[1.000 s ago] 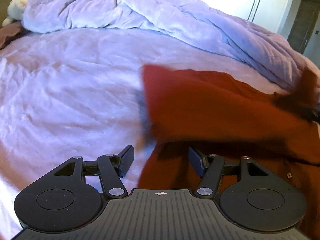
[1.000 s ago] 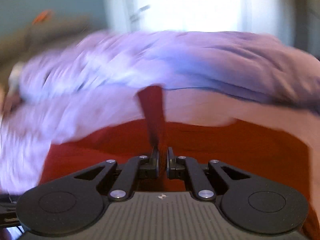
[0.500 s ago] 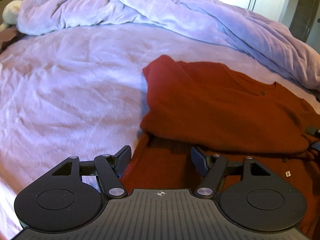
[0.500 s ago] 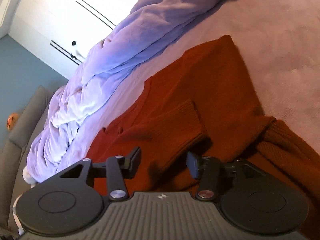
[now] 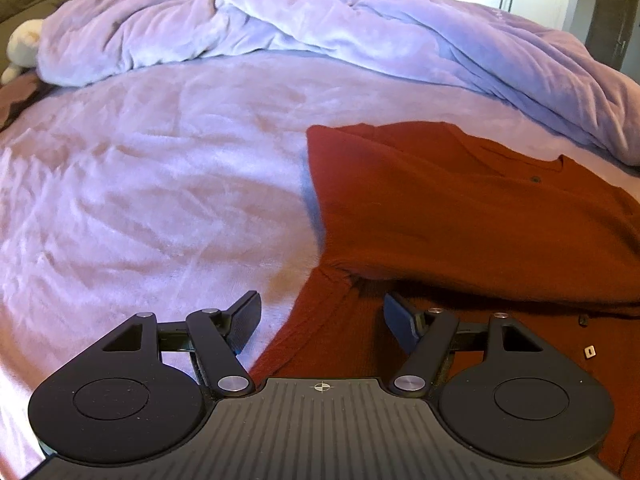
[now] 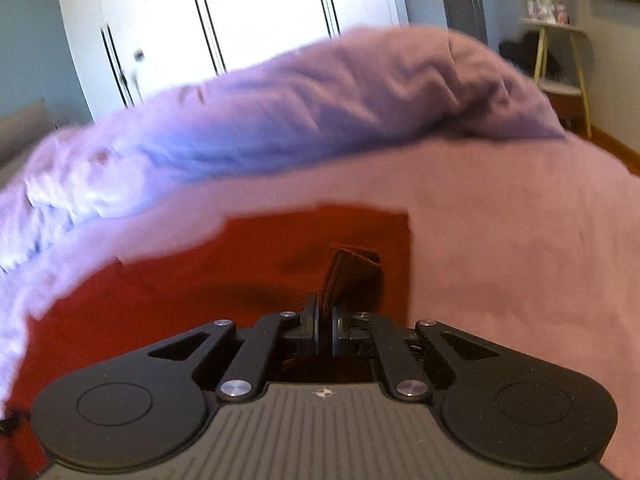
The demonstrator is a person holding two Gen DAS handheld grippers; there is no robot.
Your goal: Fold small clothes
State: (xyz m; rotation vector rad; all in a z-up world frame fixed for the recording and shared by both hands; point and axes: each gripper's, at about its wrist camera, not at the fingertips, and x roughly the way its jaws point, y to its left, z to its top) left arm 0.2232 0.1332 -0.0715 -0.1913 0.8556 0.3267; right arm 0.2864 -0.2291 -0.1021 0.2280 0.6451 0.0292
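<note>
A rust-red knit sweater (image 5: 460,208) lies on the lilac bed sheet (image 5: 160,184), one side folded over the body. My left gripper (image 5: 320,312) is open and empty, hovering just above the sweater's lower left edge. In the right wrist view the sweater (image 6: 248,280) lies below my right gripper (image 6: 325,320), which is shut on a raised ribbed cuff or fold of the sweater (image 6: 348,276). That view is blurred by motion.
A rumpled lilac duvet (image 5: 320,32) is heaped along the far side of the bed, also seen in the right wrist view (image 6: 320,112). A white plush toy (image 5: 20,46) sits far left. White wardrobe doors (image 6: 240,20) and a small side table (image 6: 560,60) stand beyond.
The right gripper, open half a second ago, has shut on a piece of the sweater and swung round. The left gripper stays open and has shifted slightly.
</note>
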